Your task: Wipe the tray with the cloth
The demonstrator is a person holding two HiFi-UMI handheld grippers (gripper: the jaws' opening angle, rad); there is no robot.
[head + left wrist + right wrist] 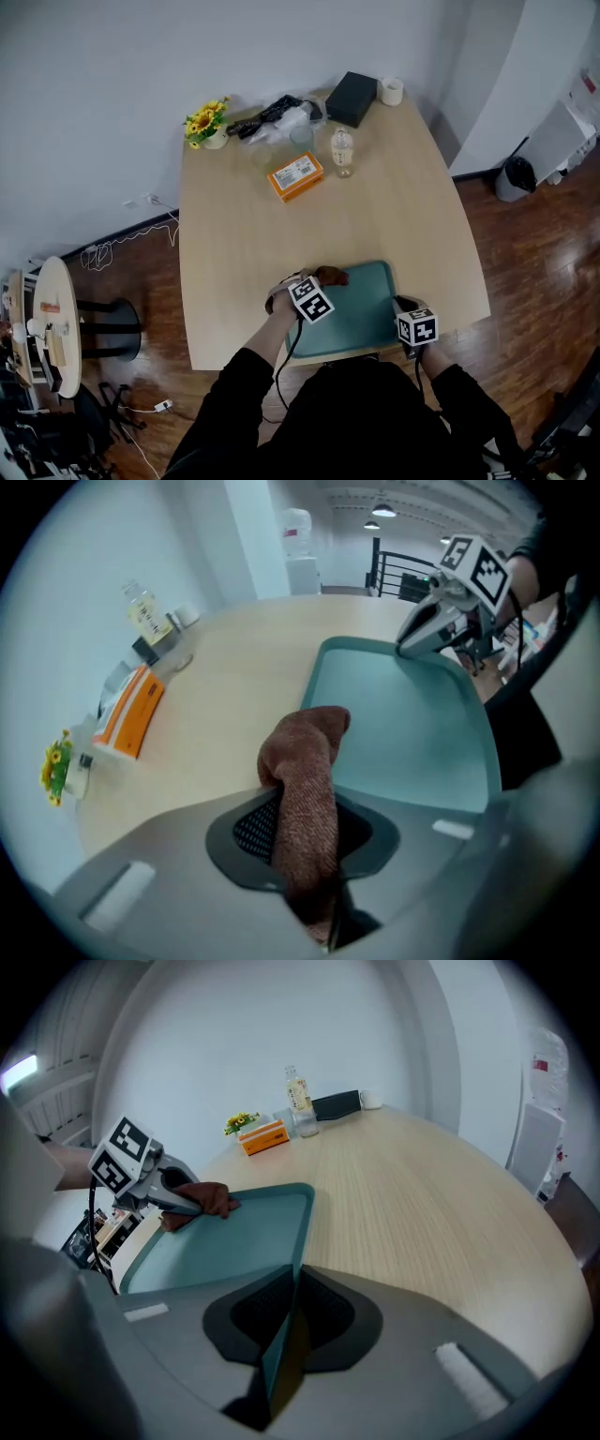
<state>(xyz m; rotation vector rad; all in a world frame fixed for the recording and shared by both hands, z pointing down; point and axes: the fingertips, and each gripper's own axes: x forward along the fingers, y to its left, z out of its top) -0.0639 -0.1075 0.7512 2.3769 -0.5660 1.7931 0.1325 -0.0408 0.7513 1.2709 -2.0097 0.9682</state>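
Left gripper point(311, 850) clamps the cloth point(305, 761); right gripper point(281, 1335) pinches the tray point(225, 1241) rim. Best press flat, sweep evenly.

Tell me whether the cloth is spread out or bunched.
Bunched. The cloth sticks out as a rolled wad from the left gripper, whose jaws are shut on it, its free end at the tray's rim.

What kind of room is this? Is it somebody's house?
Probably an office or meeting room, not a house. There is a big plain table, what looks like a water cooler farther back, and a bin standing beside a white wall.
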